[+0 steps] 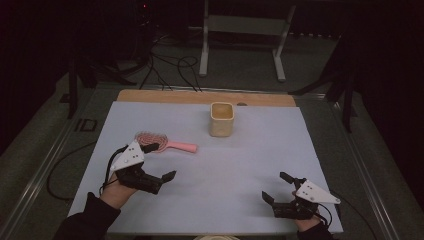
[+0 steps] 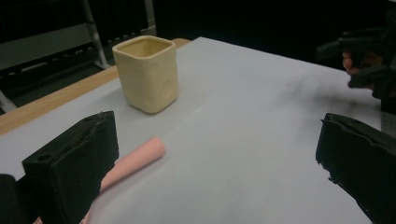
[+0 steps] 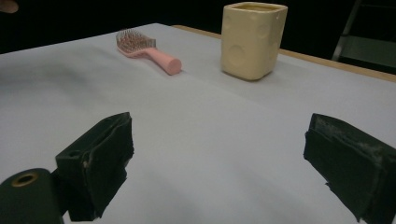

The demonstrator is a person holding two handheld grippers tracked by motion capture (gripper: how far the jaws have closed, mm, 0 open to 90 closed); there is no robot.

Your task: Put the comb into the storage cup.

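Two tongs are held low over a bench (image 1: 150, 96) covered by a white sheet (image 1: 240, 165). The left tongs (image 1: 161, 161) are seen at the near left of the high view, with jaws spread wide and nothing between them. Just beyond them a pink hairbrush (image 1: 162, 143) lies flat on the sheet, its bristled head toward the left and its handle pointing right. In the left gripper view the round end of the handle (image 2: 140, 156) is seen just beside the left jaw, apart from it. The right tongs (image 1: 277, 187) are held at the near right of the sheet, well apart from the brush, and their jaws are likewise wide open and empty. A cream cup (image 1: 221, 119) with squared sides stands upright near the far middle of the sheet, beyond the brush handle and apart from it. In the right gripper view the hairbrush (image 3: 144, 53) and the cup (image 3: 252, 39) are seen side by side at the far end, the cup at the right. A white metal stand (image 1: 242, 35) and black cables (image 1: 170, 70) are seen on the floor behind the bench.
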